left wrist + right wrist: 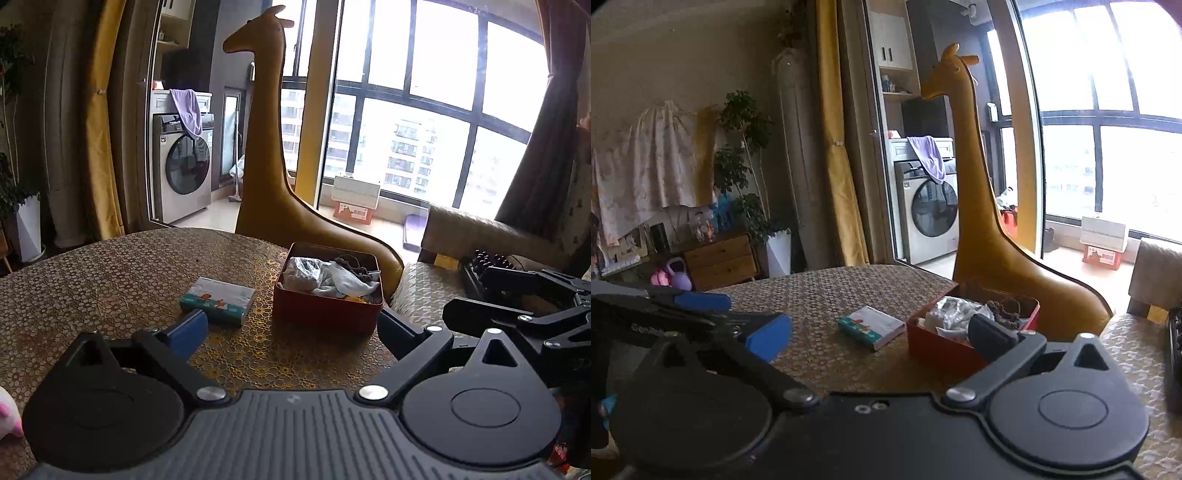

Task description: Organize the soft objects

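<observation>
Claw (291, 328) open, short of tin (327, 314)

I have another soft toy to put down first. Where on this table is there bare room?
The table is bare left of and behind the tissue pack, out to its far rim. The strip before the red tin is crowded by both open grippers, left gripper and right gripper.

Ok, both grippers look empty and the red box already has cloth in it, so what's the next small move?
Probably swing the left gripper toward the tissue pack, the one loose soft item on the table. It lies just left of the red box. Both jaws stand wide open with nothing between them, and the right gripper sits nearer the box.
</observation>
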A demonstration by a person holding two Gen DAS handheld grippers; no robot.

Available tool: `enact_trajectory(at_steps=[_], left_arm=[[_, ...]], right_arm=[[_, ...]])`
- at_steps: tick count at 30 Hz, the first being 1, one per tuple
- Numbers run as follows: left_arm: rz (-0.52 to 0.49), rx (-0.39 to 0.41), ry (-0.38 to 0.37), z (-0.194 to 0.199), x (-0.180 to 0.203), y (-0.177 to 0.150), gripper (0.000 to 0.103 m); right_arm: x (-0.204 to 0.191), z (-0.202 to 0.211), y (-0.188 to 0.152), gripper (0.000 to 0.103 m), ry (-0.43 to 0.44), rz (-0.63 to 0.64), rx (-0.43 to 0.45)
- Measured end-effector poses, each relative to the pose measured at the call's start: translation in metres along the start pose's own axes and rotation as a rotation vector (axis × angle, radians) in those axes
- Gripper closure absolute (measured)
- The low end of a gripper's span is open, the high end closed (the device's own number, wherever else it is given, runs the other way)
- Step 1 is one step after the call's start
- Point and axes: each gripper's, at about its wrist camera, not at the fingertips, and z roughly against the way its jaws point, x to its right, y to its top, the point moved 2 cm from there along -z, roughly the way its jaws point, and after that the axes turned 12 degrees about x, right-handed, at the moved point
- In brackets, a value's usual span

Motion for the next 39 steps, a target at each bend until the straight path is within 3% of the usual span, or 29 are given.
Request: enact_trajectory(at_steps=[12,24,39], left_arm=[[-0.042,0.03,0.001,0.014,0.011,0.002,0.002],[0.008,0.017,0.014,0.015,0.005,0.0,0.003],[-0.009,0.052,0.015,0.026,0.005,0.0,0.002]], right_arm=[[0.004,0.01,0.002,0.0,-0.025,-0.027,0.021],[-0.002,0.012,0.002,0.0,-0.022,-0.022,0.017],[-0.006,0.011,0.003,0.0,-0.024,-0.019,0.012]])
